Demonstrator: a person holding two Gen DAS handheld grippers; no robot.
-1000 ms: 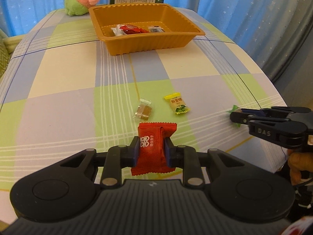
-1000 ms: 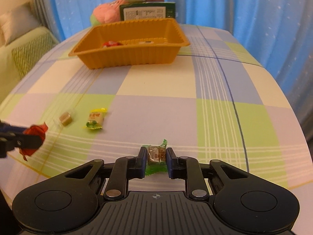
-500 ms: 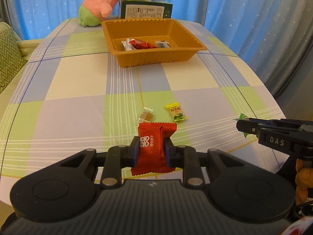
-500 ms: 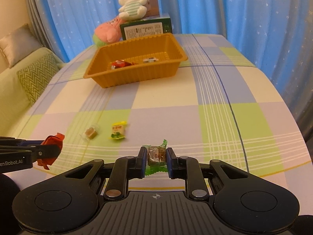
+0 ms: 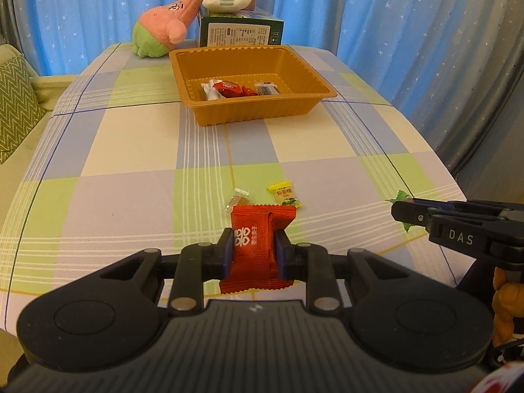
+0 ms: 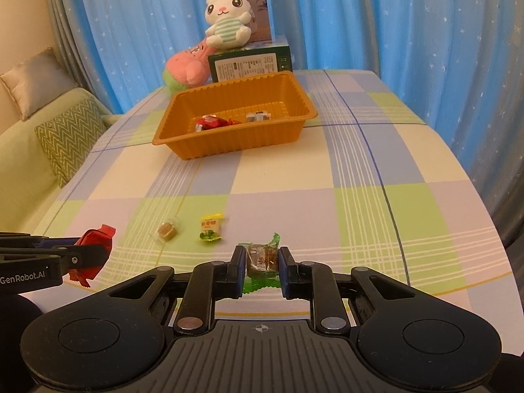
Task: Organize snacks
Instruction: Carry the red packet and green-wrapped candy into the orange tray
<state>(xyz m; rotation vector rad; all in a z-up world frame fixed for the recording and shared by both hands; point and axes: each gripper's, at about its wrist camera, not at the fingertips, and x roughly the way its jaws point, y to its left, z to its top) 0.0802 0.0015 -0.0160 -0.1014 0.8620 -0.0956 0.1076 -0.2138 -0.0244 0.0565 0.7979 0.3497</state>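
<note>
My left gripper (image 5: 254, 250) is shut on a red snack packet (image 5: 258, 245) and holds it above the near table edge; it also shows at the left of the right wrist view (image 6: 95, 255). My right gripper (image 6: 262, 263) is shut on a green-wrapped brown candy (image 6: 261, 257); it also shows in the left wrist view (image 5: 402, 211). On the cloth lie a yellow candy (image 5: 284, 194) (image 6: 211, 227) and a clear-wrapped brown candy (image 5: 238, 198) (image 6: 167, 231). The orange tray (image 5: 255, 113) (image 6: 229, 145) stands at the far middle with several snacks inside.
Behind the tray stand a green box (image 5: 240, 32), a pink plush (image 5: 163, 29) and a white rabbit plush (image 6: 227, 23). A sofa with cushions (image 6: 68, 137) is left of the table. Blue curtains hang behind. The table edge curves away on the right.
Both grippers have risen and pulled back with their snacks held, so the tray and plush toys now show farther off and more fully. The candies on the cloth have not moved.
</note>
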